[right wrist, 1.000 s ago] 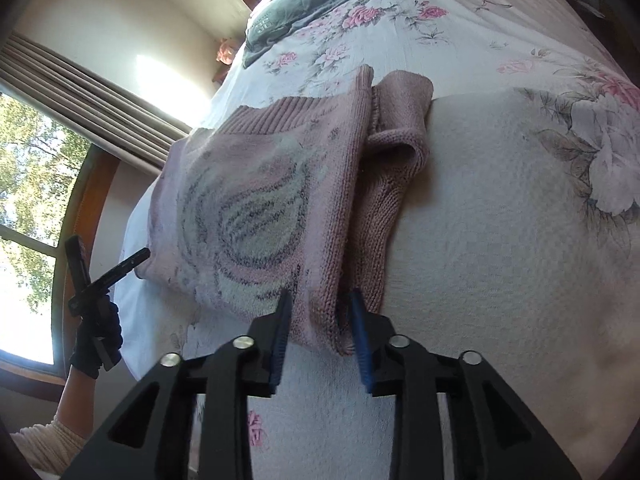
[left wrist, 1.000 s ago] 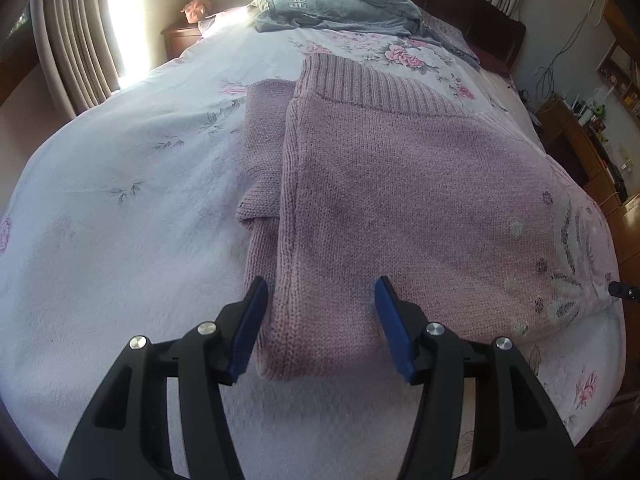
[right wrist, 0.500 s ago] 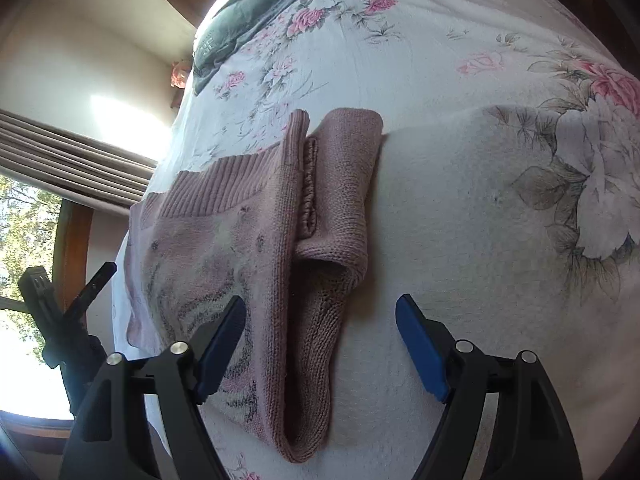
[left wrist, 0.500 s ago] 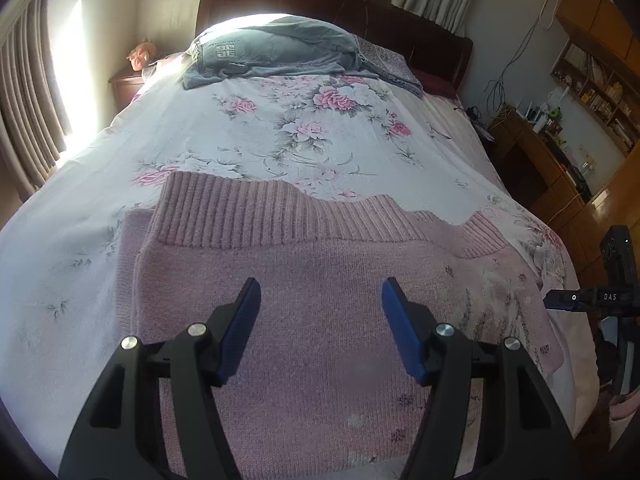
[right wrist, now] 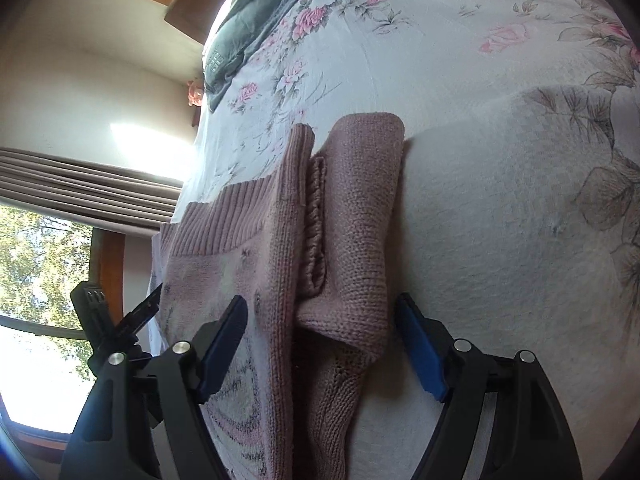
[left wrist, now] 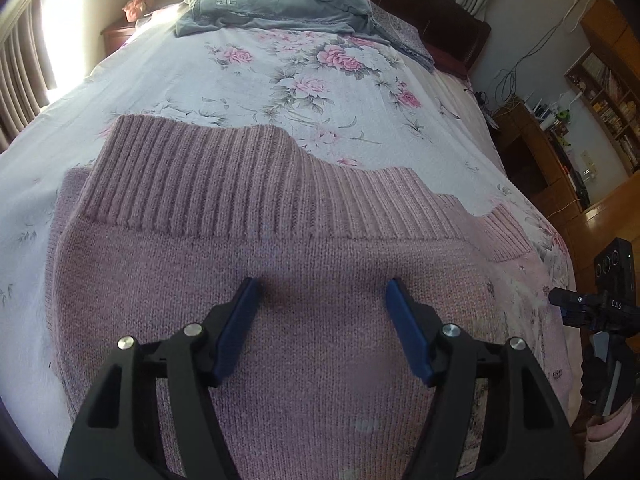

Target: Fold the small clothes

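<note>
One pink knit sweater (left wrist: pixel 304 280), folded, flat on floral bedspread (left wrist: pixel 304 80); one sleeve (right wrist: pixel 360 216) doubled along its side. Two grippers: left gripper (left wrist: pixel 322 300) wide open above sweater body, holding nothing; right gripper (right wrist: pixel 322 316) wide open, straddling sleeve edge, empty. One grey pillow (left wrist: pixel 276 4) at wooden headboard (left wrist: pixel 440 8). Curtained window (right wrist: pixel 80 184) beside bed.
</note>
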